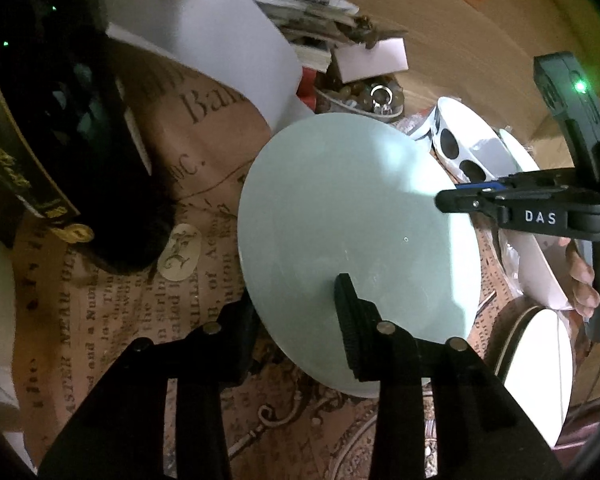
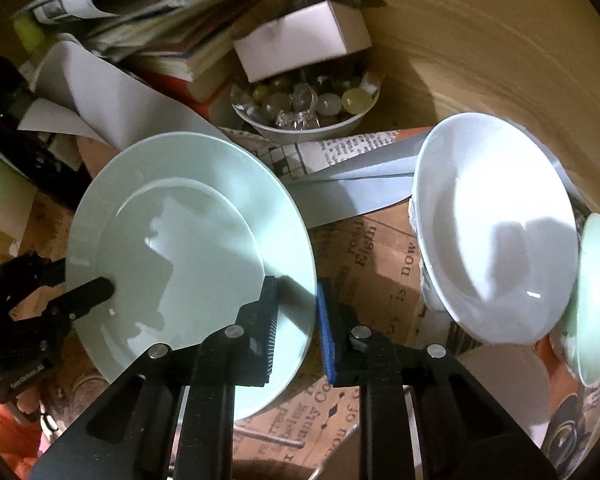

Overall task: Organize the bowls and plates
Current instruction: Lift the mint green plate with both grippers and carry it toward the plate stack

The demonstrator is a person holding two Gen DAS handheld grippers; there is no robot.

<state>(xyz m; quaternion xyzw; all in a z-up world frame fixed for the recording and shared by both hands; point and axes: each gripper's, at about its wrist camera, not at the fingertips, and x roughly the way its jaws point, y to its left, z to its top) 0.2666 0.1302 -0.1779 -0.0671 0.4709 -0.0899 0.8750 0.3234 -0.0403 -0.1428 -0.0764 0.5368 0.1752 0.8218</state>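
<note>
A pale green plate (image 2: 188, 240) hangs tilted over the newsprint-covered table, and the left wrist view shows it as a plain disc (image 1: 356, 216). My right gripper (image 2: 296, 284) is shut on its near rim, one pad on top and the blue pad outside the edge; it reaches in from the right (image 1: 448, 200) in the left wrist view. My left gripper (image 1: 296, 292) straddles the opposite rim, one finger over the plate and one below, with a gap still showing; it also appears at the plate's left edge (image 2: 88, 284) in the right wrist view.
A white bowl (image 2: 496, 232) leans at the right beside a small pale green dish (image 2: 598, 300). Behind stand a bowl of glass stones (image 2: 304, 108), a white box (image 2: 300, 40) and stacked papers. A dark box (image 1: 40, 120), a spotted white bowl (image 1: 460, 148) and a dark-rimmed white plate (image 1: 536, 360) lie nearby.
</note>
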